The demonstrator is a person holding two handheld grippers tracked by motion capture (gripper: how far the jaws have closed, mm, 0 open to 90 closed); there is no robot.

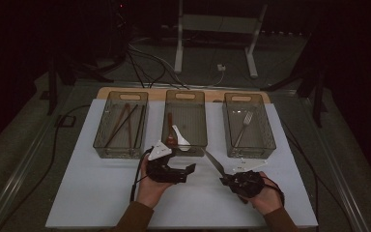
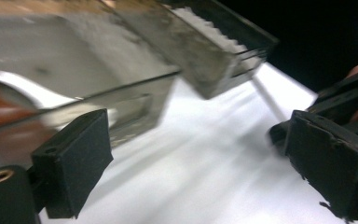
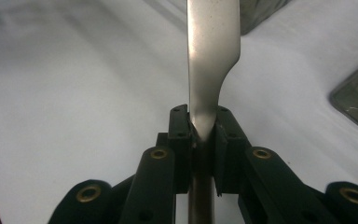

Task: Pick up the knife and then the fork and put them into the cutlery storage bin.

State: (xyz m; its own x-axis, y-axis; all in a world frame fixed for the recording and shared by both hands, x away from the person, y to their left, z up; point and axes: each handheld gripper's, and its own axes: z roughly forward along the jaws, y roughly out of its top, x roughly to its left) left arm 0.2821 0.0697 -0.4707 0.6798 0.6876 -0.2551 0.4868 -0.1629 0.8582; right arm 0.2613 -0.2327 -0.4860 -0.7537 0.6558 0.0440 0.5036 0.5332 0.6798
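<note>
While sorting cutlery like this, start with the big white mat [image 1: 101, 193]. Loads of bare room on the near half, nothing lying there to snag on.

Next, three clear bins in a row across the far half:
- left bin [image 1: 121, 153] with chopsticks [image 1: 125, 124]
- middle bin [image 1: 195, 151] with a brown spoon [image 1: 170, 130] and a white spoon [image 1: 180, 137]
- right bin [image 1: 251, 154] with a lone fork [image 1: 244, 126]

Narrow gaps between them, so better to travel over the rims than between the walls.

Then the left gripper [image 1: 186, 173]: jaws spread wide, nothing between the pads [image 2: 72, 163], sitting just in front of the middle bin's near wall. Probably worth pulling off toward the near left to avoid crossing paths.

Right gripper [image 1: 223, 180]: clamped tight on a flat steel utensil [image 1: 214, 163], pinched at the narrow neck. Wider end sticking out up-left over the mat, tip near the middle bin's front corner, not in any bin yet. Can't tell for sure whether knife or something else.

For the drop itself:
- lift first
- keep the long end level
- clear the rim fully
- lower inside
- only then ease off

Watch that thin neck too. Could pivot in the pads if bumped against a wall.
</note>
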